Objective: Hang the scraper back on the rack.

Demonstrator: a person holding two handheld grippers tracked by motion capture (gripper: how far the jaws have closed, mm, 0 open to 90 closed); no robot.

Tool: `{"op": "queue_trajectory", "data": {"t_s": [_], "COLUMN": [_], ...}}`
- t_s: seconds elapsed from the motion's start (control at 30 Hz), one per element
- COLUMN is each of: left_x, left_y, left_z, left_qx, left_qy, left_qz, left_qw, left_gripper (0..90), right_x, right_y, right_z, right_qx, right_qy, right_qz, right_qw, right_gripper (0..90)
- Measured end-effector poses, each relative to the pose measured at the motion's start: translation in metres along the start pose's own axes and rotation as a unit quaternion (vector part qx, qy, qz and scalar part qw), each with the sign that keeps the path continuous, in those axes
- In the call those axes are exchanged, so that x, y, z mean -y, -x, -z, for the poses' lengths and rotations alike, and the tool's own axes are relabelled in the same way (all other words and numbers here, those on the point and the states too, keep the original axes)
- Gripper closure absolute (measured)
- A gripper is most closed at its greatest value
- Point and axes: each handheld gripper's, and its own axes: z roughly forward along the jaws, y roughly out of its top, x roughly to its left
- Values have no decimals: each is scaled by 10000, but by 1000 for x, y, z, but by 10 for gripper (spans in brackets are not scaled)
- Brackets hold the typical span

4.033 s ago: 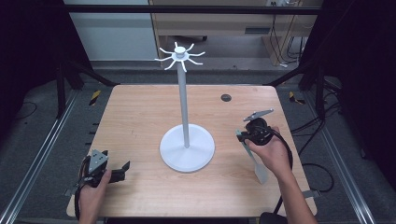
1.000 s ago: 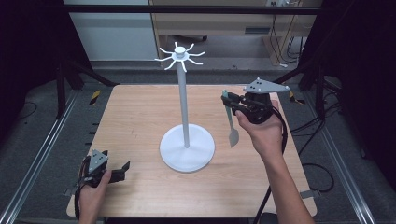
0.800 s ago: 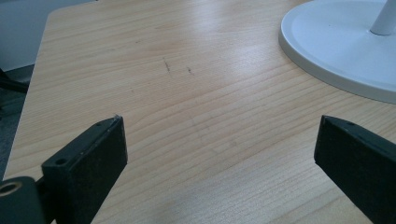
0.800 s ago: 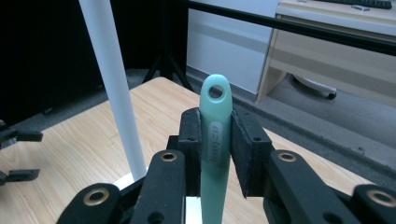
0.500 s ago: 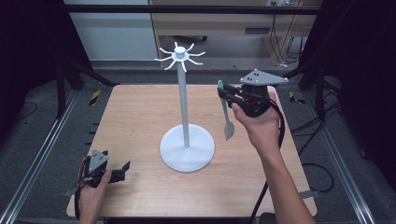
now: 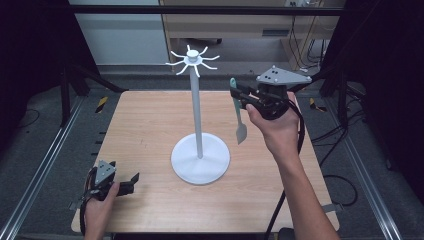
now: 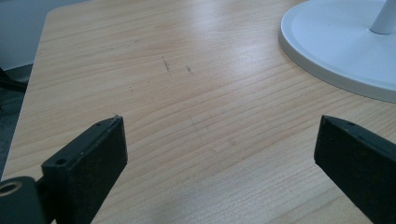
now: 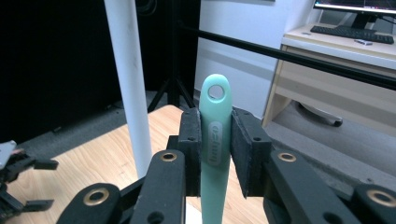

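Hanging blade-down above the table [image 6: 150, 125], the green-handled spatula [image 6: 239, 112] is pinched at its handle by my right gripper [image 6: 245, 98], raised just right of the white hook stand [image 6: 199, 125] and clear of its pole. In the right gripper view the handle's hanging hole [image 8: 216, 92] stands above both pads. My left gripper [image 6: 131, 183] rests low at the table's near-left corner, jaws spread wide, pointing toward the stand's round base [image 7: 336, 51].

The stand [image 6: 200, 150] rises mid-table [image 6: 145, 130], spatula [image 6: 239, 117] hanging just right of it.
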Motion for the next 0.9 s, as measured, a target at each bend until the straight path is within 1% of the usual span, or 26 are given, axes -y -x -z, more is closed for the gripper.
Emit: {"op": "queue_trajectory", "data": {"t_s": [0.2, 0.43, 0.57, 0.73, 0.9], "left_x": [0, 0, 0, 0, 0], "left_y": [0, 0, 0, 0, 0], "left_z": [0, 0, 0, 0, 0], "left_qx": [5, 5, 8, 10, 11], "left_qy": [4, 4, -2, 2, 4], "left_qz": [8, 9, 4, 10, 11], "left_qw": [10000, 10000, 10000, 10000, 10000], "left_gripper": [21, 21, 21, 20, 20], "right_x": [-7, -17, -22, -29, -35], "right_y": [-3, -9, -12, -15, -20], "right_z": [0, 4, 7, 11, 13], "right_qx": [-35, -176, -209, -329, -436], "right_qy": [90, 278, 376, 512, 569], "right_qz": [59, 82, 120, 154, 174], "right_qw": [9999, 9994, 9990, 9980, 9973], "right_gripper": [749, 748, 748, 748, 748]}}
